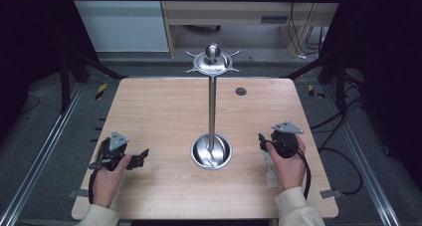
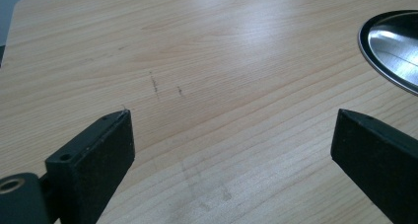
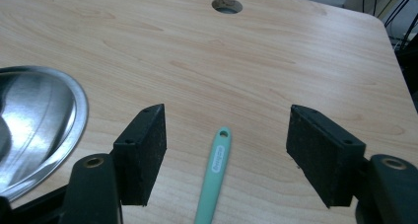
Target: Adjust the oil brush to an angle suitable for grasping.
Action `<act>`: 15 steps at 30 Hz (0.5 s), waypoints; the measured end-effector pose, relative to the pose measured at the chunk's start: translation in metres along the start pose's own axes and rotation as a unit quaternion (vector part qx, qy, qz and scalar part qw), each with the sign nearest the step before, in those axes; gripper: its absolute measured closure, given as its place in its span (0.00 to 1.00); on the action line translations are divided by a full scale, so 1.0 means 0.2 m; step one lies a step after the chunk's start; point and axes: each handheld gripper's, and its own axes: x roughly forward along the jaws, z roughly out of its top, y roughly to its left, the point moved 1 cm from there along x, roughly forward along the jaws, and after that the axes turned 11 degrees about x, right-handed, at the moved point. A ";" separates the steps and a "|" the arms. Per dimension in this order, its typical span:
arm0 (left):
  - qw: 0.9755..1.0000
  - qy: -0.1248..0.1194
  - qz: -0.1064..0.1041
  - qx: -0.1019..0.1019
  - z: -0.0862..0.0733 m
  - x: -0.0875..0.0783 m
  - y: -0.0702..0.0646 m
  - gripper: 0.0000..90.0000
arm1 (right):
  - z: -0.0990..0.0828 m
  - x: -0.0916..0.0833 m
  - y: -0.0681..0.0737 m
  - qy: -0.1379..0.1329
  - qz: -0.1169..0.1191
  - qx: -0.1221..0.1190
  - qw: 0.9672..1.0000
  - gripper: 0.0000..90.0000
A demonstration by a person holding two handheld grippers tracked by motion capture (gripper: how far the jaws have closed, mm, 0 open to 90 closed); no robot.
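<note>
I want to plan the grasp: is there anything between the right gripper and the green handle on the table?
Nothing visible. The green handle lies flat on the table between the open jaws of the right gripper, untouched by either.

There is one light wooden surface [image 1: 159, 116] with rounded corners, and it has one small round hole [image 1: 241, 91] near the far edge. On it stands one shiny steel stand [image 1: 212, 111]: one round dish-shaped base, one thin upright pole and one round top plate with one ball. One mint-green plastic handle with a hanging eye [image 3: 215, 174] lies on the wood. There are two black hand-held grippers, the left gripper [image 1: 143, 156] and the right gripper [image 1: 261, 139], each with two black fingers [image 3: 143, 152].
</note>
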 end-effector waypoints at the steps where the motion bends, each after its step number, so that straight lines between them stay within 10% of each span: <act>1: 1.000 -0.002 0.002 -0.003 0.00 0.00 0.00 0.03 | 0.00 0.00 0.00 -0.002 0.000 0.001 1.000 0.36; 15: 1.000 -0.001 0.012 0.005 0.00 -0.01 -0.01 0.03 | 0.04 -0.04 0.00 -0.015 -0.034 -0.023 0.999 0.39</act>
